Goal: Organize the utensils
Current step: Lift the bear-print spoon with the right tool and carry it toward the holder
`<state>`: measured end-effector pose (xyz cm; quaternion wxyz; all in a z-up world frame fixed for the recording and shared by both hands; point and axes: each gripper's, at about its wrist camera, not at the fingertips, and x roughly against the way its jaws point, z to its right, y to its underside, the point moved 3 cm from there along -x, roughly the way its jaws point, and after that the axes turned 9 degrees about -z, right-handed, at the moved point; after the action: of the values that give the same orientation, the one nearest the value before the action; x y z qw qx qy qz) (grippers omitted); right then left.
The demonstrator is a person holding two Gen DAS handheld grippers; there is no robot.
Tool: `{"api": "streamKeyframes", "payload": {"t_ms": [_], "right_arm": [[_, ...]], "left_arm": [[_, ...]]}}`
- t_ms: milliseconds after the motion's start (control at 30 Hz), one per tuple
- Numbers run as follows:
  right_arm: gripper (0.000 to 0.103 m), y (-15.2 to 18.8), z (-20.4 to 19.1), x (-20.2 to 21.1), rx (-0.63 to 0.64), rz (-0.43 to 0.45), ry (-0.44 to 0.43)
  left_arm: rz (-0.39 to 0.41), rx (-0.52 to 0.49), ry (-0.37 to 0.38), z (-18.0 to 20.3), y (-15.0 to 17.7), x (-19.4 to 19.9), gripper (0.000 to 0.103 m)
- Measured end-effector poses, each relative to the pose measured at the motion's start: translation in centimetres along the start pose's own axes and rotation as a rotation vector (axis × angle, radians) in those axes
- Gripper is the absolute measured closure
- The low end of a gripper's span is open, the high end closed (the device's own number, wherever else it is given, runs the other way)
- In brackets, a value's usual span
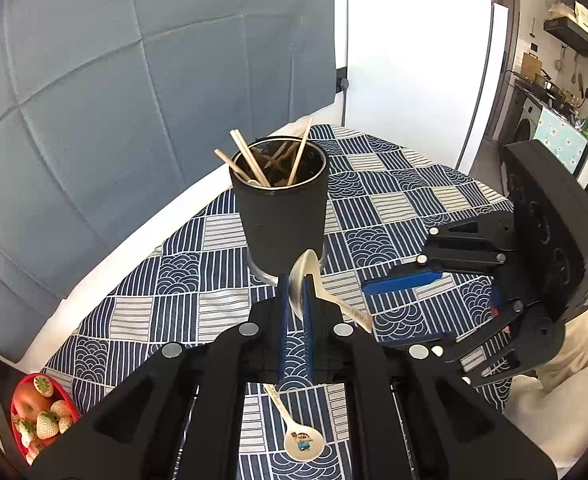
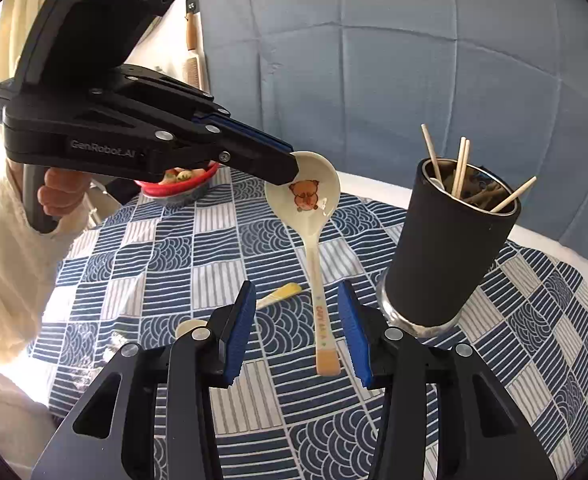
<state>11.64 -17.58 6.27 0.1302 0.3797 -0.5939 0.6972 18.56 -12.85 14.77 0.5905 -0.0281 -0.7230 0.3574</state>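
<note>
My left gripper [image 1: 295, 282] [image 2: 293, 168] is shut on the rim of a cream spoon [image 1: 306, 268] [image 2: 312, 196] with a bear picture in its bowl. The spoon hangs in the air and its handle slants down. My right gripper [image 2: 296, 336] [image 1: 394, 312] stands open, and the handle's end sits between its blue pads [image 2: 237, 332] without touching them. A black utensil holder [image 1: 281, 216] [image 2: 450, 240] with several chopsticks stands upright on the patterned tablecloth [image 1: 394, 208] [image 2: 173, 248]. A second cartoon spoon [image 1: 304, 444] [image 2: 279, 294] lies flat on the cloth below the grippers.
A red bowl of strawberries and an apple [image 1: 41, 408] [image 2: 181, 184] sits at the table's edge. A grey fabric backdrop [image 1: 113, 80] hangs behind the table. A person's hand and cream sleeve [image 2: 9, 264] hold the left gripper's grip.
</note>
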Motion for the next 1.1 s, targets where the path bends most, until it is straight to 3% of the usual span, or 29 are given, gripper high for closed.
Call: {"api": "streamKeyframes", "payload": {"t_ms": [100, 133, 167, 567, 800, 1100], "right_arm": [[0.063, 0.0, 0.5, -0.8, 0.015, -0.01, 0.05], [0.075, -0.1, 0.7, -1.0, 0.018, -0.014, 0.054], [0.095, -0.1, 0.8, -1.3, 0.025, -0.02, 0.054], [0.095, -1.4, 2.0, -0.7, 0.048, 0.005, 0.086], [0.096, -4.0, 3.6, 1.1, 0.065, 0.068, 0.119], [0.096, -7.2, 6.0, 4.1, 0.078, 0.148, 0.165]], "left_arm": [[0.014, -0.007, 0.008, 0.4, -0.6, 0.3, 0.096], [0.017, -0.008, 0.019, 0.6, -0.7, 0.3, 0.096], [0.019, -0.009, 0.018, 0.7, -0.9, 0.4, 0.096], [0.047, -0.045, -0.032, 1.4, -3.0, 1.2, 0.096], [0.081, -0.08, -0.081, 1.6, -6.1, 3.3, 0.096], [0.107, -0.085, -0.086, 0.5, -10.3, 5.1, 0.096]]}}
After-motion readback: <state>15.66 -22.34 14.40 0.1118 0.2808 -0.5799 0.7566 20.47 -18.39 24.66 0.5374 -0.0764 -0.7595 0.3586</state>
